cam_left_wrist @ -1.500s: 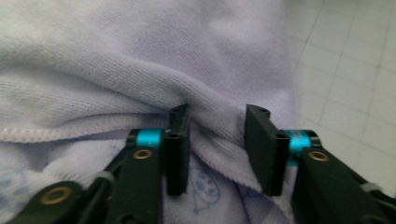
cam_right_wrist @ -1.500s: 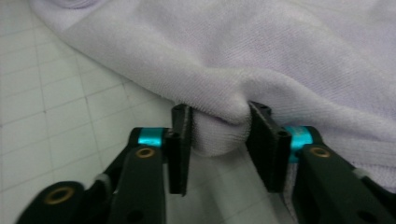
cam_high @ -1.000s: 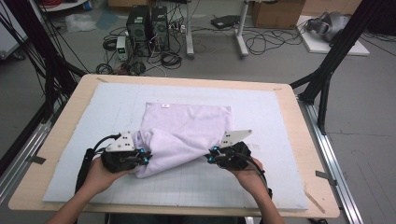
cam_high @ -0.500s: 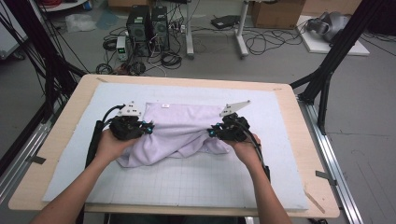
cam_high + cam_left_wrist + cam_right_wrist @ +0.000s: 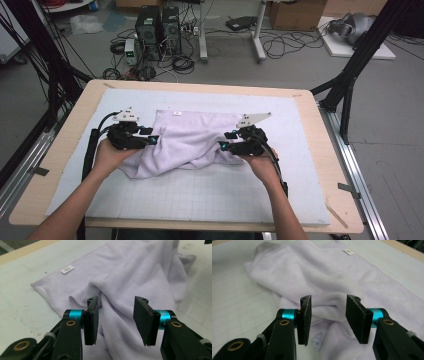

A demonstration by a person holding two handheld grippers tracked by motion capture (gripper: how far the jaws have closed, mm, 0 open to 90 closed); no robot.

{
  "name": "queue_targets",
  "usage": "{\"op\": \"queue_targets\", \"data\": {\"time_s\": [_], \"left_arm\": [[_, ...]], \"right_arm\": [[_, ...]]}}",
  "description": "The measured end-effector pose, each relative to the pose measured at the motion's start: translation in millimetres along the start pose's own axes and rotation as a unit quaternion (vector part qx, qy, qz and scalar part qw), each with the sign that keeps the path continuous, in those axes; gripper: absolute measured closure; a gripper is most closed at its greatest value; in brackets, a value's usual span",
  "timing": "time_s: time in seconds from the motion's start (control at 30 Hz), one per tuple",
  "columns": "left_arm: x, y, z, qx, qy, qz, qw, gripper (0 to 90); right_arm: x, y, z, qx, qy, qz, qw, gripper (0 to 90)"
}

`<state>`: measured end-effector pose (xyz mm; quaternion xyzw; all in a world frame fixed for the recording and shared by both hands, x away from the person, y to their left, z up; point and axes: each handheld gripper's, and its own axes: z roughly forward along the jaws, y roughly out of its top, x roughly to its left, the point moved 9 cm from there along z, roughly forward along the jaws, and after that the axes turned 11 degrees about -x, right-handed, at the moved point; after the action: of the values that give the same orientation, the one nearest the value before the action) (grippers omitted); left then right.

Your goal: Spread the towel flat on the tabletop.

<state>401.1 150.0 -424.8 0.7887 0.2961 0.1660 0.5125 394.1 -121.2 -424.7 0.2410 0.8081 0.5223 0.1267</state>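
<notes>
Lilac terry-cloth towel (image 5: pixel 185 142) lies half-folded and bunched in the middle of the pale gridded mat (image 5: pixel 210 195). Both claws have just been opening: the left gripper (image 5: pixel 116 320) has its jaws parted with a cloth ridge loose between them, and the right gripper (image 5: pixel 328 318) looks the same, nothing pinched. I'd say back both hands out slowly so the fold doesn't drag (terry snags on pads). The mat sits on a light wooden table (image 5: pixel 325 165); behind it are a grey floor, tangled black cables (image 5: pixel 280 45) and black computer towers (image 5: pixel 157 27).
</notes>
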Motion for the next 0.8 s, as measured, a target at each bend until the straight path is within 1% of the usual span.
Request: {"op": "queue_targets", "data": {"time_s": [0.03,0.07,0.13,0.2,0.3,0.33,0.37,0.4,0.43,0.5,0.53,0.57,0.6,0.63,0.67,0.7,0.77,0.8], "left_arm": [[-4.7,-1.4,-3.4,-0.003,-0.005,0.005,1.0,54.5],[-9.5,-4.3,-6.8,-0.004,-0.009,0.011,0.9999,54.0],[-18.8,-12.3,-11.3,-0.01,-0.022,0.017,0.9996,53.8],[-25.0,-24.0,-13.0,-0.003,-0.03,0.022,0.9993,53.8],[-30.7,-43.1,-10.6,0.015,-0.04,0.026,0.9988,53.0],[-32.5,-49.2,-8.6,0.022,-0.045,0.028,0.9983,51.0],[-35.0,-54.6,-6.0,0.029,-0.047,0.027,0.9981,47.2],[-36.9,-59.9,-3.7,0.038,-0.048,0.033,0.9976,43.2],[-38.3,-64.3,-1.4,0.046,-0.046,0.04,0.9971,41.8],[-40.0,-70.2,3.0,0.055,-0.043,0.048,0.9964,41.9],[-39.7,-71.7,4.7,0.055,-0.042,0.052,0.9963,44.1],[-38.4,-72.8,5.7,0.057,-0.036,0.057,0.9961,51.4],[-36.5,-73.6,6.0,0.06,-0.03,0.06,0.9959,61.5],[-35.1,-73.0,5.5,0.057,-0.03,0.059,0.9961,68.6],[-34.2,-71.5,3.9,0.055,-0.033,0.054,0.9965,77.3],[-32.5,-69.6,2.0,0.054,-0.03,0.054,0.9966,82.6],[-30.5,-63.9,-1.6,0.046,-0.025,0.053,0.9972,84.8],[-29.3,-60.2,-3.6,0.042,-0.023,0.052,0.9975,85.1]], "right_arm": [[6.0,1.0,-2.5,-0.009,0.005,-0.007,0.9999,55.4],[13.1,0.3,-4.5,-0.008,0.013,-0.007,0.9999,55.1],[23.3,-3.9,-4.2,-0.009,0.02,-0.016,0.9996,55.6],[31.7,-13.2,1.6,0.007,0.031,-0.016,0.9994,55.3],[41.2,-25.8,16.2,0.019,0.045,-0.015,0.9987,55.4],[43.5,-29.4,22.3,0.023,0.046,-0.017,0.9985,55.4],[46.1,-33.0,28.8,0.03,0.049,-0.018,0.9982,55.2],[48.8,-36.4,34.8,0.04,0.05,-0.019,0.9978,55.1],[50.9,-39.3,40.9,0.046,0.05,-0.02,0.9975,55.2],[52.5,-43.6,51.6,0.054,0.048,-0.026,0.997,56.6],[52.9,-46.9,58.4,0.061,0.045,-0.028,0.9967,58.5],[53.1,-50.2,63.3,0.07,0.046,-0.034,0.9959,62.3],[53.1,-53.2,67.1,0.078,0.045,-0.043,0.995,67.6],[53.2,-55.4,69.2,0.083,0.046,-0.047,0.9944,74.5],[52.2,-55.6,69.8,0.081,0.049,-0.049,0.9943,81.1],[51.3,-54.5,67.7,0.08,0.052,-0.045,0.9945,83.4],[49.1,-50.6,61.0,0.066,0.063,-0.03,0.9954,84.8],[48.6,-48.6,56.5,0.063,0.063,-0.026,0.9957,85.1]]}}
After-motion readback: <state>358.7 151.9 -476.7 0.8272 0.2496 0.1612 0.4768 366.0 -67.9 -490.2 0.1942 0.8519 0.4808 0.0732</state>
